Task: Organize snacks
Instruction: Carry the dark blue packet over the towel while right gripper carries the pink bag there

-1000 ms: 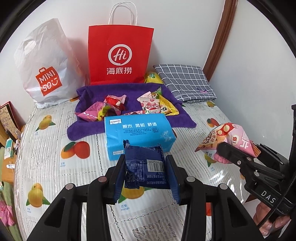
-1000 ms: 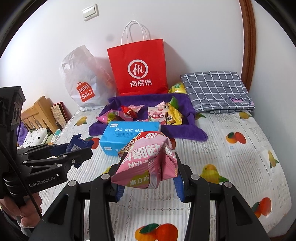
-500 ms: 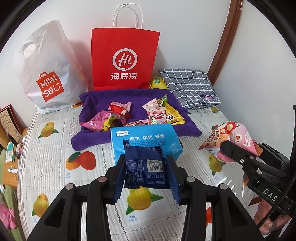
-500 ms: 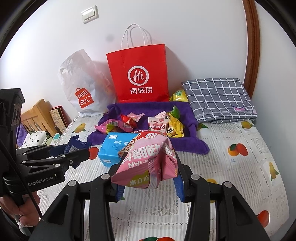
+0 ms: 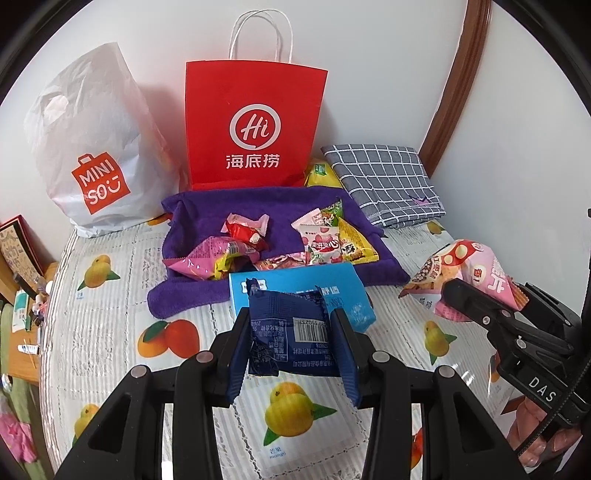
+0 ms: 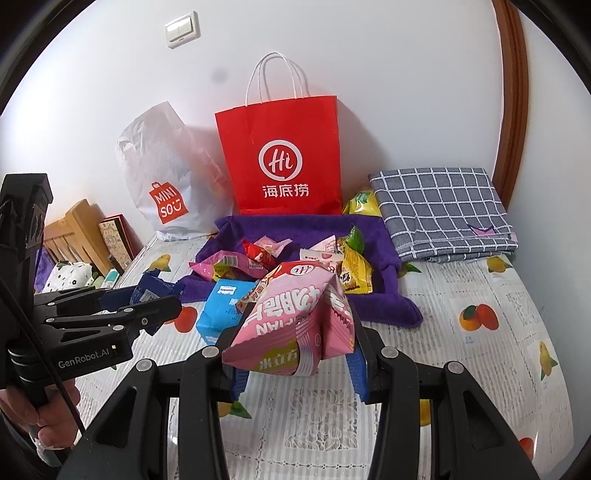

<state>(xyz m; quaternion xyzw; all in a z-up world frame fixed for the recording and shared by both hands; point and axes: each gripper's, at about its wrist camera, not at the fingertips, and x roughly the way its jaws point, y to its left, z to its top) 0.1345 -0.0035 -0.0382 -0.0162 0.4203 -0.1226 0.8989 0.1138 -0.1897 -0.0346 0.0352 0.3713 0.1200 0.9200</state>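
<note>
I am in a home bedroom. Under my grippers lies a bed [image 5: 110, 332] with a fruit-printed cover, ahead of them a folded checked pillowcase [image 5: 384, 181] by a white wall. A light switch [image 6: 183, 29] sits up on that wall, and a wooden headboard [image 6: 79, 229] and shopping bags [image 6: 284, 158] stand beyond, left.
</note>
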